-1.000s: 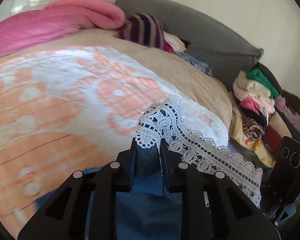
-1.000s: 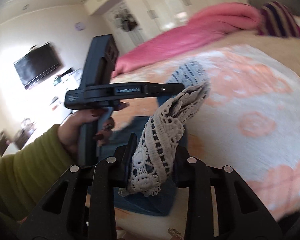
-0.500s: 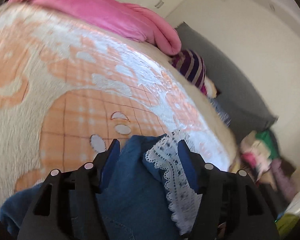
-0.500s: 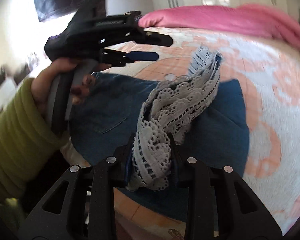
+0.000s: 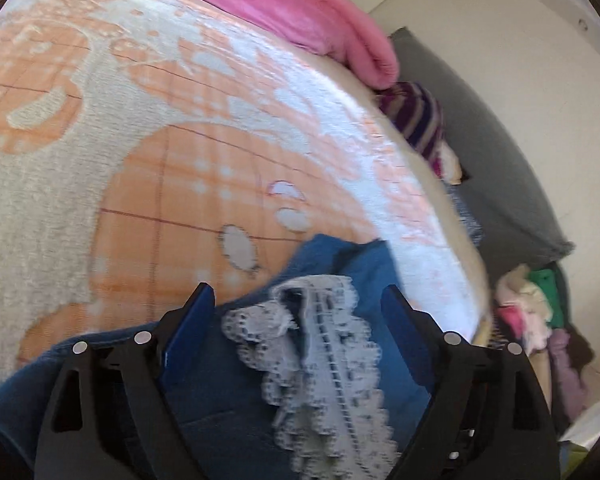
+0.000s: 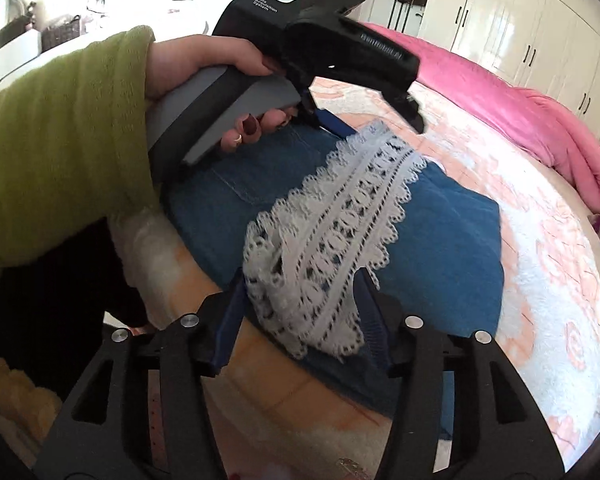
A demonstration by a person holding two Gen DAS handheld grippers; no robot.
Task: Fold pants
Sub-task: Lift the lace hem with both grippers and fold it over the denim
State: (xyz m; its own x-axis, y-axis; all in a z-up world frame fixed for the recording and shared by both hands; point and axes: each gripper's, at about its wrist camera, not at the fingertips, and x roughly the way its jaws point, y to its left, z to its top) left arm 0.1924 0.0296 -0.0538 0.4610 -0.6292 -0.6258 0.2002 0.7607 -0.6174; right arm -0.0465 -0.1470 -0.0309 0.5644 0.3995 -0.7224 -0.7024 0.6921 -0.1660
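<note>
Blue denim pants lie folded on the orange-and-white bed cover, and their white lace hem rests flat on top. My left gripper hovers over the far end of the lace. Its jaws are opening wide, with the lace loose between them and no pad touching it. My right gripper straddles the near end of the lace, its jaws opening and the lace spread slack between the fingers. A hand in a green sleeve holds the left gripper in the right wrist view.
A pink quilt is rolled along the far side of the bed. A striped garment leans on a grey headboard cushion. A clothes pile sits beside the bed. White wardrobes line the wall.
Both grippers came down onto the bed, laying the lace hem over the denim. Both jaws spread apart, the left earlier and wider, and the bunched lace fell flat.
</note>
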